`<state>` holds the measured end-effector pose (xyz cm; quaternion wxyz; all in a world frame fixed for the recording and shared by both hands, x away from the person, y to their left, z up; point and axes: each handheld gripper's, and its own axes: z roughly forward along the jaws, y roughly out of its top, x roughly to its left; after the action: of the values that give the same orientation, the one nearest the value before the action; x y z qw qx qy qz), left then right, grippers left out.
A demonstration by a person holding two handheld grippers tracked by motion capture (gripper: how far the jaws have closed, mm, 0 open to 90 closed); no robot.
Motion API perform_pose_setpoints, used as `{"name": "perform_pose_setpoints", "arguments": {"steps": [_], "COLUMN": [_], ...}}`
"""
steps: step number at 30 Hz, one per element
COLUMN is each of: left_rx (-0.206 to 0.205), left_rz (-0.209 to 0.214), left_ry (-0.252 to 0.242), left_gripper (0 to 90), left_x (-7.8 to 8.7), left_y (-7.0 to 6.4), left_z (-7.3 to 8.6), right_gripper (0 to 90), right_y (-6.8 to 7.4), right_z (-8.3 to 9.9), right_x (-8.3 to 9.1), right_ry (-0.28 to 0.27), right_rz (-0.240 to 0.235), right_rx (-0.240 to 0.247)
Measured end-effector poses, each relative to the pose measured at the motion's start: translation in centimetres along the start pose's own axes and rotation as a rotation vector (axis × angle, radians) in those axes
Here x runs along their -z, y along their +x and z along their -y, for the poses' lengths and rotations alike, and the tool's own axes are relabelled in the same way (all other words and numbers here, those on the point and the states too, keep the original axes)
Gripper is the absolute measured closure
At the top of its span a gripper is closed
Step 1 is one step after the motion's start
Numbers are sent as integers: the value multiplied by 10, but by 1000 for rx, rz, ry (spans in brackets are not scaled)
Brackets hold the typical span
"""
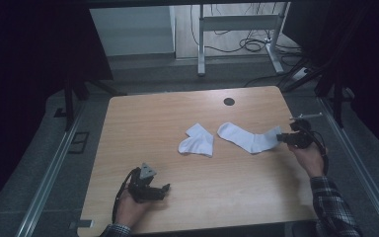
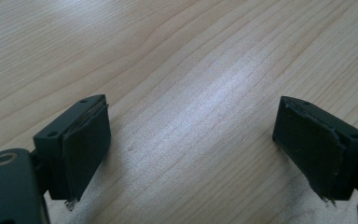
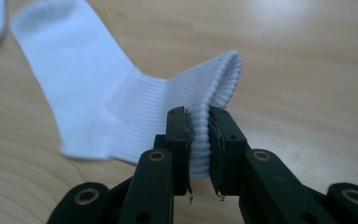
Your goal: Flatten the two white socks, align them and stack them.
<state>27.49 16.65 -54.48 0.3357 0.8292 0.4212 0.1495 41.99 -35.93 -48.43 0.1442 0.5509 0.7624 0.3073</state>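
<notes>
Two white socks lie on the wooden table (image 1: 143, 128). The right sock (image 1: 246, 137) stretches toward my right gripper (image 1: 282, 138), which is shut on its ribbed cuff (image 3: 200, 116); the cuff edge is lifted a little off the wood. The left sock (image 1: 196, 140) lies folded flat near the table's middle, apart from both grippers. My left gripper (image 1: 165, 189) rests near the front left of the table, held in a hand, open, with bare wood between its pads (image 2: 86, 144).
A round cable hole (image 1: 229, 101) sits near the table's far edge. Beyond the table stand a metal desk frame (image 1: 237, 29) and cables on the floor. A rail (image 1: 49, 173) runs along each side of the table.
</notes>
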Motion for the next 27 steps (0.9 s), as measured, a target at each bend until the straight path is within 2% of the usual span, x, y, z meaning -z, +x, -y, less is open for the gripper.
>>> {"name": "perform_pose_setpoints", "arguments": {"steps": [3,5,8,12,17,21,27], "left_rx": [-1,-2,13,9,-18,-14,-70], "left_rz": [0,0,-7,-2,16,52,80], "left_ry": [1,6,18,39,19,1,-13], "left_gripper": [113,113,119,140,194,221,220], "left_x": [0,0,-2,-6,-9,-16,-36], "left_y": [0,1,0,-1,-6,-9,-19], "left_z": [0,-1,-5,-15,-32,-53,-89], "right_gripper": [708,615,565,570,614,601,555], "right_y": [-7,-11,-14,-10,-2,1,2], "right_z": [13,17,18,18,20,23,29], "right_x": [-9,-8,-3,2,0,-2,-3], "right_ry": [53,36,4,-22,-39,-48,-45], "right_rz": [3,19,25,23,6,0,0], "right_rx": [2,-4,-6,18,53,60,70]}}
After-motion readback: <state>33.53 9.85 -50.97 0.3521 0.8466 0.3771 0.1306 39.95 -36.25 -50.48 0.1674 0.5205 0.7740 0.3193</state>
